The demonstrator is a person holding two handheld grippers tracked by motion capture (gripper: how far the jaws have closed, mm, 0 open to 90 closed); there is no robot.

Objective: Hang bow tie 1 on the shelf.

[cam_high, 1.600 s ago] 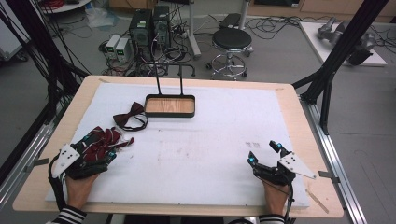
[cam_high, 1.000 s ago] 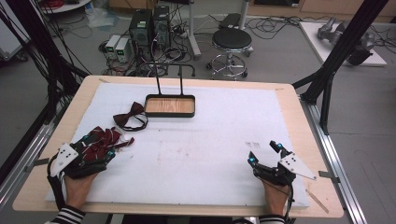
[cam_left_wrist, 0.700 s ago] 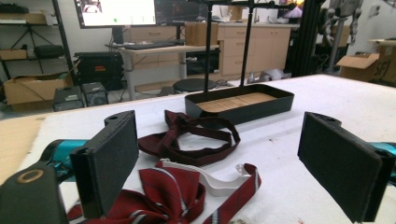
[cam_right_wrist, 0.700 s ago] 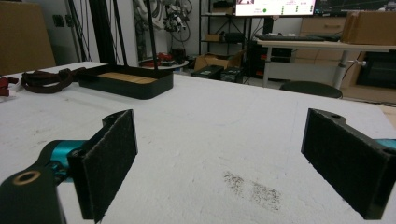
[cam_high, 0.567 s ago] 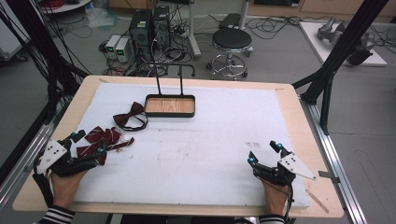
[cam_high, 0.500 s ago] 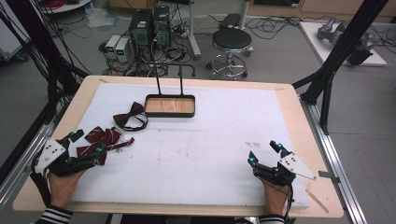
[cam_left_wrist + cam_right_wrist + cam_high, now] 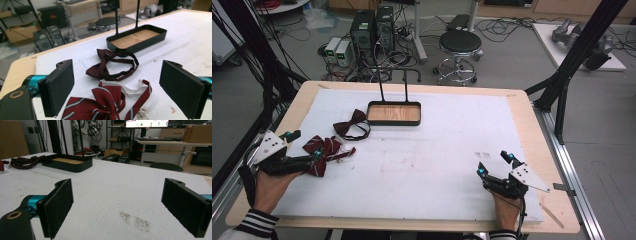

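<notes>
A striped red bow tie (image 7: 326,149) with a white strap lies at the left of the white mat; in the left gripper view the striped tie (image 7: 100,106) sits low between the jaws. My left gripper (image 7: 304,145) (image 7: 122,87) is open just left of it, its near jaw tip at the tie's edge, nothing held. Farther back lies a dark maroon bow tie (image 7: 351,125) (image 7: 110,63) (image 7: 25,161). Behind that stands a black tray with a wooden floor (image 7: 393,121) (image 7: 150,41) (image 7: 67,165). My right gripper (image 7: 493,162) (image 7: 120,207) is open over bare mat at the front right.
Two thin black posts (image 7: 381,90) rise from the tray's back edge. The wooden table rim (image 7: 532,125) frames the white mat. A stool (image 7: 457,42) and computer cases (image 7: 372,27) stand on the floor beyond the far edge. A dark smudge (image 7: 135,220) marks the mat.
My left gripper has drawn back to the left, off the striped bow tie, which now lies uncovered on the mat. The right gripper has stayed put.
</notes>
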